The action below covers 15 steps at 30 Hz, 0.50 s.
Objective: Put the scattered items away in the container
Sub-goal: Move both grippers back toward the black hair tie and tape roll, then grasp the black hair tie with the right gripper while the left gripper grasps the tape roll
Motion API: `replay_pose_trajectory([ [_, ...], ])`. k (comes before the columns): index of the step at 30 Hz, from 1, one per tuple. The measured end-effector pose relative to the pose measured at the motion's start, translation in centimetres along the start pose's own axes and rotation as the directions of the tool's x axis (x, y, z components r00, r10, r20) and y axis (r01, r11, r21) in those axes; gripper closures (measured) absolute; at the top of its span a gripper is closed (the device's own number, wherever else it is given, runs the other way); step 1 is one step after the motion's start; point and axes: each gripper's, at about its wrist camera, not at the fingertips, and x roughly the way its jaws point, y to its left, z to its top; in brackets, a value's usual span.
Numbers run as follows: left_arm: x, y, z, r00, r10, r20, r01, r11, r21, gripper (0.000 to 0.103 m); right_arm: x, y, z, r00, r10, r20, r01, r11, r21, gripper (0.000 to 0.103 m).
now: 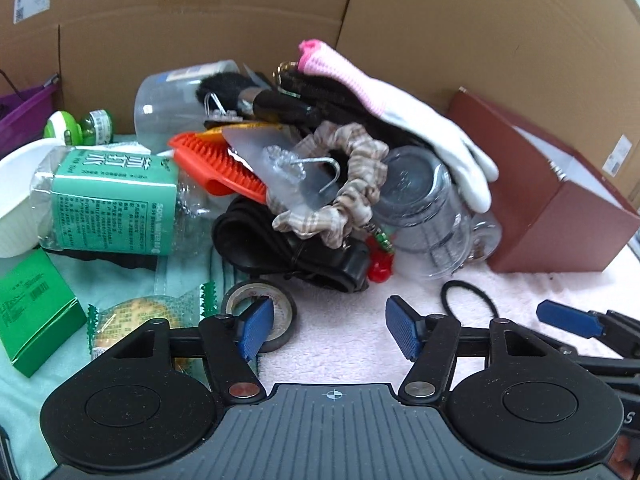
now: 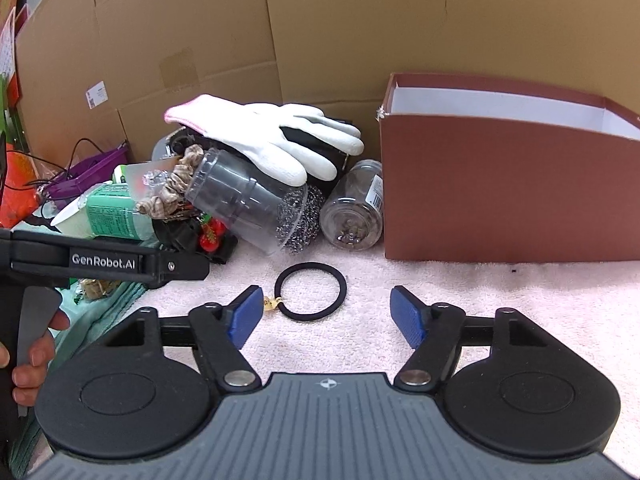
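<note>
A brown open box point(image 2: 508, 196) stands at the right on a pink towel; it also shows in the left wrist view point(image 1: 552, 192). A pile of items lies left of it: a white glove point(image 2: 272, 140), a clear plastic cup point(image 2: 248, 200), a plaid scrunchie point(image 1: 352, 184), an orange brush point(image 1: 216, 168), a green-labelled bottle point(image 1: 108, 204). A black hair tie point(image 2: 310, 292) lies just ahead of my right gripper point(image 2: 326, 316), which is open and empty. My left gripper point(image 1: 330, 328) is open and empty, its left finger over a tape roll point(image 1: 276, 308).
Cardboard walls point(image 2: 320, 40) close off the back. A small glass jar point(image 2: 354, 208) and a steel scourer point(image 2: 300, 220) lie beside the box. A green carton point(image 1: 36, 312), a wrapped snack point(image 1: 136, 320) and a white bowl point(image 1: 16, 196) lie at the left on a green cloth.
</note>
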Motion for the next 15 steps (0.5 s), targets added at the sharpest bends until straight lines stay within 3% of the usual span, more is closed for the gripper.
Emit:
replay_pose_trajectory([
  [5,0.4,-0.1,0.1,1.000,0.008,-0.006,-0.008,1.000,0.018,0.030,0.7,-0.1,0.1,1.000,-0.009,-0.017,0.009,1.000,-0.004,0.040],
  [9,0.2,-0.3,0.0,0.999,0.048,-0.007,-0.048,0.998,0.041,0.049,1.1,-0.2,0.2,1.000,-0.013,-0.027,0.013,1.000,0.004,0.048],
  [15,0.2,-0.3,-0.2,0.999,0.053,-0.001,-0.053,0.996,0.065,0.048,1.7,-0.2,0.5,0.999,-0.043,-0.030,0.043,0.999,0.006,0.060],
])
